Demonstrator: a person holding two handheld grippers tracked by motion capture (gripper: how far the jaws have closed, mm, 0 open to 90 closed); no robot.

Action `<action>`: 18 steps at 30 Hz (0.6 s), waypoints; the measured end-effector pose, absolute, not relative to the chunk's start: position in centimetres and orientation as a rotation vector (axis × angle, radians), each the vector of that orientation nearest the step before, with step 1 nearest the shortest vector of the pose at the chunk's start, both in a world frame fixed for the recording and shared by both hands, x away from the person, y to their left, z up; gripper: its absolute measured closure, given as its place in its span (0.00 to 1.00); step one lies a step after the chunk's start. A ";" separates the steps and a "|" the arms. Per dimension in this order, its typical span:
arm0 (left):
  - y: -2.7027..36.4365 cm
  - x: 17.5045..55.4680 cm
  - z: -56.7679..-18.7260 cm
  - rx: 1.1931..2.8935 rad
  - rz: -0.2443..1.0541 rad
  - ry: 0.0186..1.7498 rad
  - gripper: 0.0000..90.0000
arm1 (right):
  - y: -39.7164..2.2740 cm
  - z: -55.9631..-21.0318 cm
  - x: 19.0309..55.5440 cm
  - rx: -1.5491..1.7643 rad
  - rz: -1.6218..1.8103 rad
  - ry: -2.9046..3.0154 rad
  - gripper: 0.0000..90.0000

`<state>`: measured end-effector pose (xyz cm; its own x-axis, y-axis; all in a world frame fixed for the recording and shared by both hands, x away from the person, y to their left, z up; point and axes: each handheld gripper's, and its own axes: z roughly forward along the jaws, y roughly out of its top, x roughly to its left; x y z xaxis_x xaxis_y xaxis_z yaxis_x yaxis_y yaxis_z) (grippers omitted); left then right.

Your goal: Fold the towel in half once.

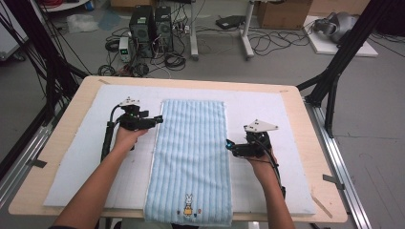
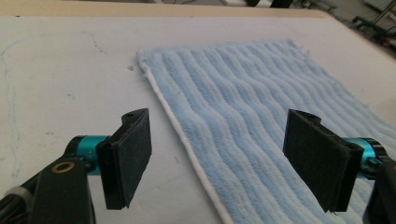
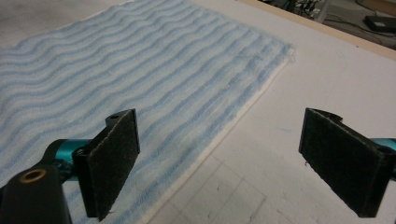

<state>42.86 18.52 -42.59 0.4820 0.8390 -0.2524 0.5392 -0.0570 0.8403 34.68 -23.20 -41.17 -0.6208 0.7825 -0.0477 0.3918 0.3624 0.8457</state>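
Light-blue ribbed terry towel [image 1: 190,160] with a small rabbit print [image 1: 188,206] at its near end lies flat and lengthwise down the middle of the white foam mat [image 1: 86,157] covering the wooden table [image 1: 319,167]. The near end hangs just over the mat's front edge.

Left gripper [image 1: 157,119] sits at the towel's left long edge, towards the far end. Jaws are wide apart with nothing between the pads; in the left gripper view they straddle the towel's white hem [image 2: 187,149] just above it, no contact.

Right gripper [image 1: 230,145] is at the towel's right long edge, about midway along. Jaws are spread, nothing held; in the right gripper view the right hem [image 3: 219,140] runs between the pads.

My read: both are lined up across opposite long edges so each can pinch a hem, likely for a lengthwise fold. The staggered positions suggest the left isn't at its final pick point. Risk: a pad catches only the pile, or grabs the mat.
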 end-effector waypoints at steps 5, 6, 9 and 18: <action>18.0 43.9 -43.6 1.749 0.353 1.225 0.30 | -23.2 -41.3 34.7 1.032 1.172 2.188 0.13; 17.8 44.0 -43.9 1.763 0.347 1.239 0.31 | -23.2 -41.3 34.7 1.032 1.172 2.187 0.13; 17.2 44.1 -44.8 1.822 0.335 1.237 0.36 | -23.2 -41.3 34.7 1.030 1.170 2.188 0.13; 15.6 43.7 -45.1 1.894 0.408 1.180 0.49 | -23.1 -41.6 34.8 1.040 1.161 2.200 0.13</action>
<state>43.75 15.57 -45.14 0.5022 0.8513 -0.1519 0.5757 -0.1981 0.7933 34.79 -23.08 -41.58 -0.6194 0.7843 -0.0351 0.4134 0.3640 0.8346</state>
